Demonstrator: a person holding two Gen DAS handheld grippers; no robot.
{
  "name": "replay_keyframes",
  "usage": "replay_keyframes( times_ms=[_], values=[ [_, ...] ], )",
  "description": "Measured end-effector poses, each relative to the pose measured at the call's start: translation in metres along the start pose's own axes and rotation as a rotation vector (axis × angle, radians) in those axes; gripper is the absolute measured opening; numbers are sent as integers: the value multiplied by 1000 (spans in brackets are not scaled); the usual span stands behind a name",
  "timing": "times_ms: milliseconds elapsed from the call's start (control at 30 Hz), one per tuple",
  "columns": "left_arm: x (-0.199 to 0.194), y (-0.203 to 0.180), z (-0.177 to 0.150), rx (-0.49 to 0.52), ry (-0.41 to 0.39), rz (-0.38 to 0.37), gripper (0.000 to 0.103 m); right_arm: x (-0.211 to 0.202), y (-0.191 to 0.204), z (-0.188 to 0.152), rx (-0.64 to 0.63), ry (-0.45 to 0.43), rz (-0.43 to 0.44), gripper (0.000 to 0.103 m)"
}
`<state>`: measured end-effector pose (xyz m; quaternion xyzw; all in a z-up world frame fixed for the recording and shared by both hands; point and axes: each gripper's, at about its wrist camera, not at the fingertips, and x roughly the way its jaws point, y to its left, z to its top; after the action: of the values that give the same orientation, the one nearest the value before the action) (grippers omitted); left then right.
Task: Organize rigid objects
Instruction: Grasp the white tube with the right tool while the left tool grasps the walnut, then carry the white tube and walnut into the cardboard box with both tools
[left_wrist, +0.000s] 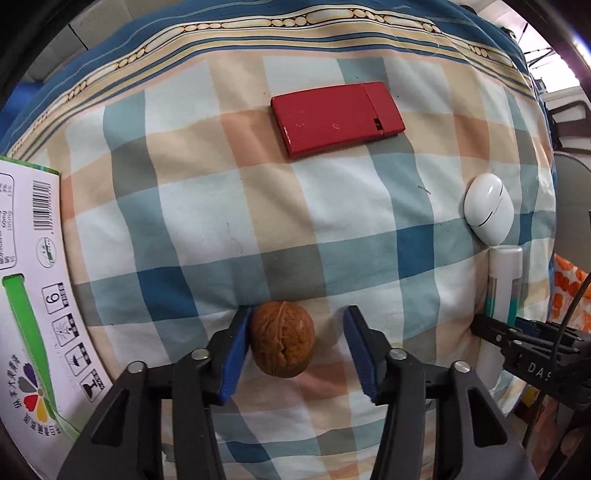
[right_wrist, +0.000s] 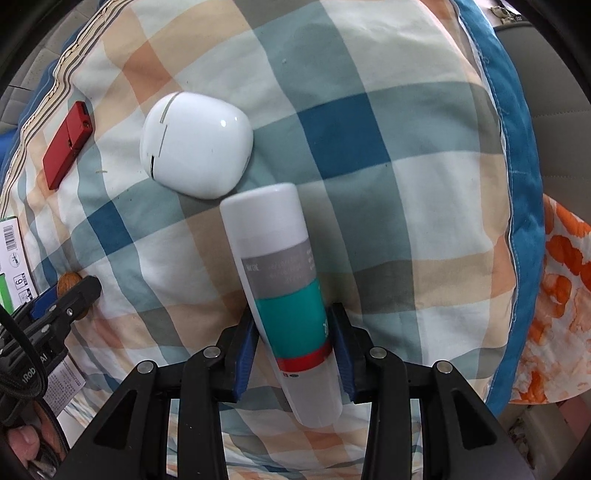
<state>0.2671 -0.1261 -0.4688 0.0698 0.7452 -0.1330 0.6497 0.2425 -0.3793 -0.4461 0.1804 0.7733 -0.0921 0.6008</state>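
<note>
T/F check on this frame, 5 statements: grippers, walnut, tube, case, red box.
1. The left gripper stands open around the brown walnut. True; only one blue pad touches it.
2. The right gripper is empty. False; it is shut on the white tube with the teal and red bands.
3. The glossy white rounded case lies just past the tube's white cap end. True.
4. The flat red rectangular box sits between the left gripper's fingers. False; it lies farther out on the checked cloth.
5. The walnut rests on the printed white carton. False; it rests on the cloth.
</note>
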Motion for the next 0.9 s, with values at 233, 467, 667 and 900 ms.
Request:
replay_keyframes(
  times_ms=[233, 467, 667, 900],
  values=[
    [0, 4, -9, -3, -12, 14, 30, 7, 3, -18, -17, 4, -11, 41],
    [-9, -6, -8, 7, -32, 32, 30, 8, 19, -26, -38, -16, -21, 35],
    [-37, -11, -17, 19, -79, 10, 30, -4, 19, -40, -24, -11, 57, 35],
    [-75, -3, -40, 7, -137, -42, 30, -30, 39, -68, -59, -46, 133, 34]
  ],
)
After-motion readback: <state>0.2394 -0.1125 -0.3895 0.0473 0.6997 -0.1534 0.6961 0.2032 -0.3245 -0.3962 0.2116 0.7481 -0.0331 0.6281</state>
